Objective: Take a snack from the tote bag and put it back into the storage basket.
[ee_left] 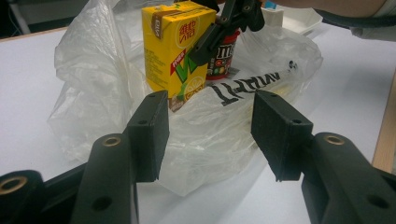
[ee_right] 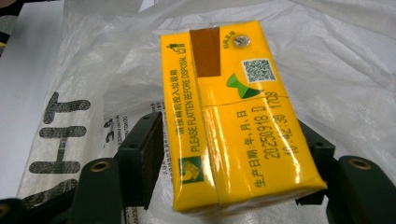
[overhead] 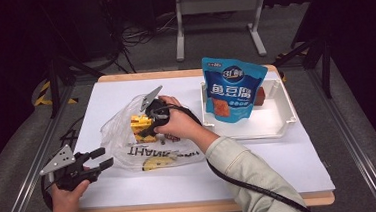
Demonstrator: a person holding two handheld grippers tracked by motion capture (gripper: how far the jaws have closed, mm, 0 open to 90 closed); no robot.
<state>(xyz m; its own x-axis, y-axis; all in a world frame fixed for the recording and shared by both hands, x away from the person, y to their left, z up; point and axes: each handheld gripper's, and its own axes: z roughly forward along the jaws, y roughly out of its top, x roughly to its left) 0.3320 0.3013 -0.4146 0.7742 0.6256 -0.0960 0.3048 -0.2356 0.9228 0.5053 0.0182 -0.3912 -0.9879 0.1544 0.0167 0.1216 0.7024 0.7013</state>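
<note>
A yellow drink carton [overhead: 141,125] stands slightly tilted inside a clear plastic bag [overhead: 124,150] in the middle of the white table. My right gripper [overhead: 146,128] reaches into the bag and is shut on the carton [ee_right: 233,116], with a jaw at each side. One of its fingers [ee_left: 210,39] lies along the carton's side [ee_left: 175,51]. My left gripper [overhead: 104,158] hangs open near the table's front left corner. It points at the bag [ee_left: 93,84] from a short way off, with nothing between its jaws [ee_left: 210,126].
A brown M&M's tub [ee_left: 222,58] stands in the bag behind the carton, and a yellow item [overhead: 159,162] lies near the bag's front edge. At the back right, a white tray [overhead: 277,125] holds an upright blue snack pouch [overhead: 232,88].
</note>
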